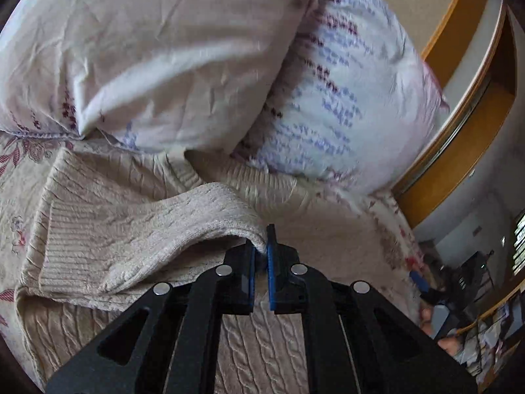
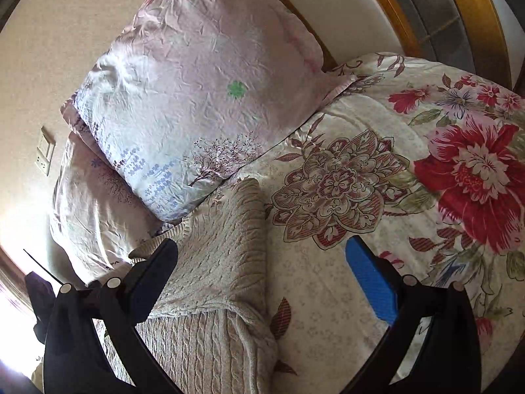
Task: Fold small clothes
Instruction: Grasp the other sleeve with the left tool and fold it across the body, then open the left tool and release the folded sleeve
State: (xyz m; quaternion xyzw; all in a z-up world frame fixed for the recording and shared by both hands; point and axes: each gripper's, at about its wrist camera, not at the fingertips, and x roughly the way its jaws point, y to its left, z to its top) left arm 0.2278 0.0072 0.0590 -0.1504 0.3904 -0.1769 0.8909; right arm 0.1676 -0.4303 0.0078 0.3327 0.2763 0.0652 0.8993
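The left gripper (image 1: 261, 252) has its jaws almost closed on a raised fold of the beige sweater (image 1: 137, 229). The pinched part looks like a sleeve or edge, and it runs away from the jaws to the left and slightly forward, so its long axis goes left of this gripper. The rest of the sweater lies flat on the bed, directly under and in front of the left gripper. I judge the left hand is the nearer one for carrying the fold across.

The right gripper (image 2: 262, 252) has its jaws wide open and holds nothing. It hovers over the right edge of the sweater (image 2: 216, 262), with one finger above the knit and the other above the bedspread (image 2: 361, 180).

The sweater is a thick cable knit with ribbed cuffs, soft and heavy, so it should drape rather than slide. The bedspread is smooth, with large red flowers. Behind it, 2 wrinkled pale pillows (image 2: 197, 98) lean against the wooden headboard (image 2: 387, 26).
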